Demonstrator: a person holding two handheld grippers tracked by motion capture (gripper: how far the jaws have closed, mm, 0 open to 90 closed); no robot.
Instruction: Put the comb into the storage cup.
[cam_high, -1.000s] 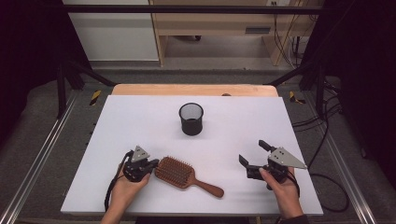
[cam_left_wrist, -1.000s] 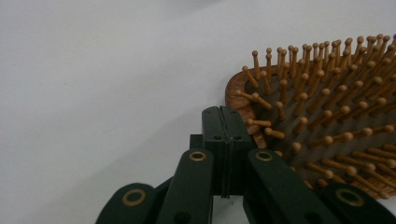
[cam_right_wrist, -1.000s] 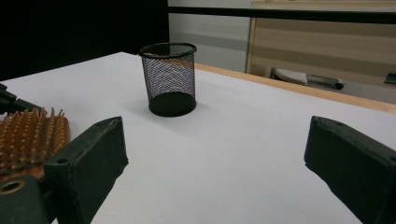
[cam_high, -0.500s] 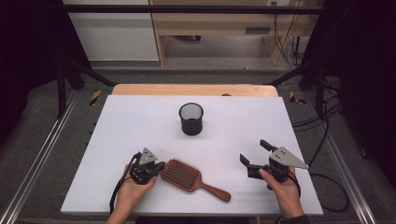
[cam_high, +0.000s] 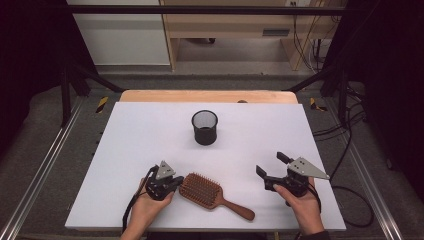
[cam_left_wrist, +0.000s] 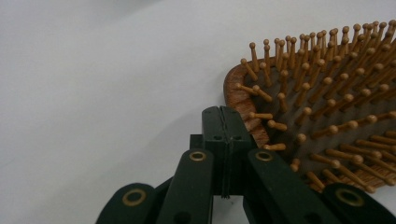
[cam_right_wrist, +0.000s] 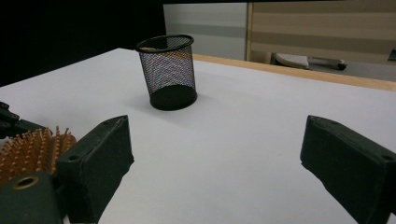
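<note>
1. Hairbrush lies bristles up near the table's front edge, at about 6 o'clock from the black mesh cup and well apart from it; its wooden handle points toward 4 o'clock.
2. Left gripper sits at the 9 o'clock end of the paddle head. In the left gripper view its jaws are pressed together with nothing between them, and their tip meets the head's rounded wooden rim.
3. Right gripper hovers at 3 o'clock of the brush, clear of the handle, jaws standing wide apart and aimed toward the cup.
4. The step in hand looks like a nudge of the brush with the closed left jaws. To do it well, keep the tip low on the wooden rim, below the bristles, so it pushes the body and does not ride up over the pins.
5. Push slowly along the brush's long line; an off-centre shove would likely spin the head round.
6. For a later pick-up, the narrow handle seems the surer place for the right jaws.
</note>
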